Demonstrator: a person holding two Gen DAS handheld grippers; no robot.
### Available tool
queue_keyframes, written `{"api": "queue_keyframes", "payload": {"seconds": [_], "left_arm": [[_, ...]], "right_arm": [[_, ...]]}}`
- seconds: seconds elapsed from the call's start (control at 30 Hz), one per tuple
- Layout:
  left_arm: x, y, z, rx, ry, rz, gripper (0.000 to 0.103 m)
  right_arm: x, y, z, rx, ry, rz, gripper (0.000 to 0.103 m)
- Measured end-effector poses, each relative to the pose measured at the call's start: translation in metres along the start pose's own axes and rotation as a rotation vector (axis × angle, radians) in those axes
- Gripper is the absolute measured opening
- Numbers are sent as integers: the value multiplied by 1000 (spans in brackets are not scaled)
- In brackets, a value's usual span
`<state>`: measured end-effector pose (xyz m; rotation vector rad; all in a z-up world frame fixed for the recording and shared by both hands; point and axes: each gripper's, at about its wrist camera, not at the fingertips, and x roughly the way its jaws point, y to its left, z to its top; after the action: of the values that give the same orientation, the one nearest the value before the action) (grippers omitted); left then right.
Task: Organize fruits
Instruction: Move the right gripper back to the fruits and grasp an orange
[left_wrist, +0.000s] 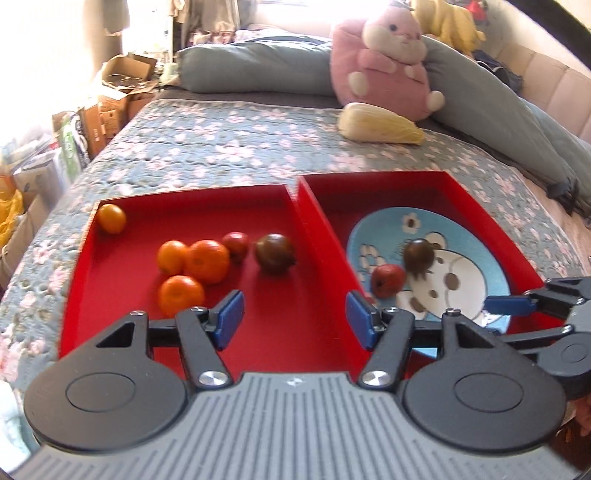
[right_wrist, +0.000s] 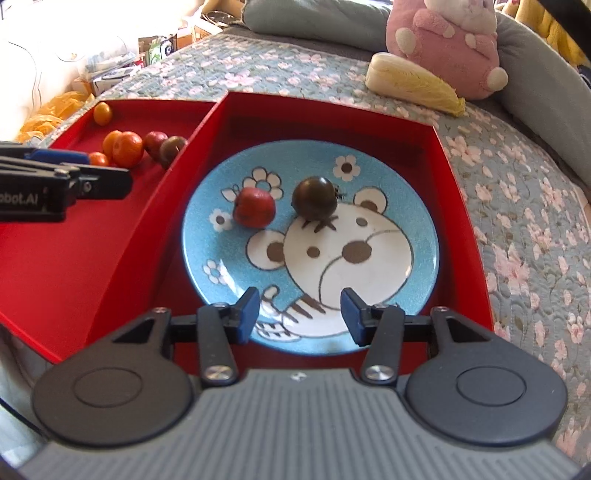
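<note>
Left wrist view looks down on two red trays side by side on a flowered quilt (left_wrist: 221, 140). The left tray (left_wrist: 110, 325) holds six fruits: one small orange (left_wrist: 111, 218) alone in the far left corner, three more oranges clustered together mid-tray (left_wrist: 207, 260), one red fruit (left_wrist: 236, 245) touching that cluster, and one dark fruit (left_wrist: 275, 253) just beside it toward the dividing walls. The right tray (left_wrist: 424, 184) holds one blue plate (left_wrist: 376, 229) painted with a bear and flowers. On the plate lie two fruits: one red (left_wrist: 388, 280) and one dark (left_wrist: 419, 254), close together but apart.

The left gripper (left_wrist: 295, 319) hangs over the near part of the left tray, its blue pads set apart with nothing between them. The right gripper (left_wrist: 509, 304) enters from the right edge over the plate.

Right wrist view shows the right gripper (right_wrist: 301, 314) above the plate's near rim (right_wrist: 207, 280), jaws parted and empty, bare plate showing between the pads. The red fruit (right_wrist: 255, 206) and dark fruit (right_wrist: 314, 197) sit on the far half of the plate, well ahead of the fingertips. The left gripper (right_wrist: 74, 166) reaches in from the left over the other tray (right_wrist: 55, 266).

Beyond the trays lie one pink plush toy (left_wrist: 388, 66), one pale cabbage (left_wrist: 380, 123) against it, and grey pillows (left_wrist: 251, 62).
</note>
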<state>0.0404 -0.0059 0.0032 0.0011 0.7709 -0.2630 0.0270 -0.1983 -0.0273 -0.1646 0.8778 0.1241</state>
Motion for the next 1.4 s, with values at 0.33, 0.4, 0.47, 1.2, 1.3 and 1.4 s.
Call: {"api": "queue_keyframes", "payload": {"seconds": [0.33,0.4,0.47,1.2,1.3,1.4], "left_arm": [[-5,63,17,-56,-37,101,67],[5,62,17,-12,-9,129,67],[15,66,15,-5,38,148,67],[57,71,0,-32,183,154,64],[60,74,2,-47,184,162,64],[66,75,3,-45,184,172,64]], "right_arm": [[-34,22,41,-9,-209,87,51],[-35,35,51,-45,-237,132,51],[-30,50,61,-92,-238,165,51],[63,123,126,-241,-109,363,45],[73,133,128,-320,-91,361,45],[82,140,129,-370,-77,352,45]]}}
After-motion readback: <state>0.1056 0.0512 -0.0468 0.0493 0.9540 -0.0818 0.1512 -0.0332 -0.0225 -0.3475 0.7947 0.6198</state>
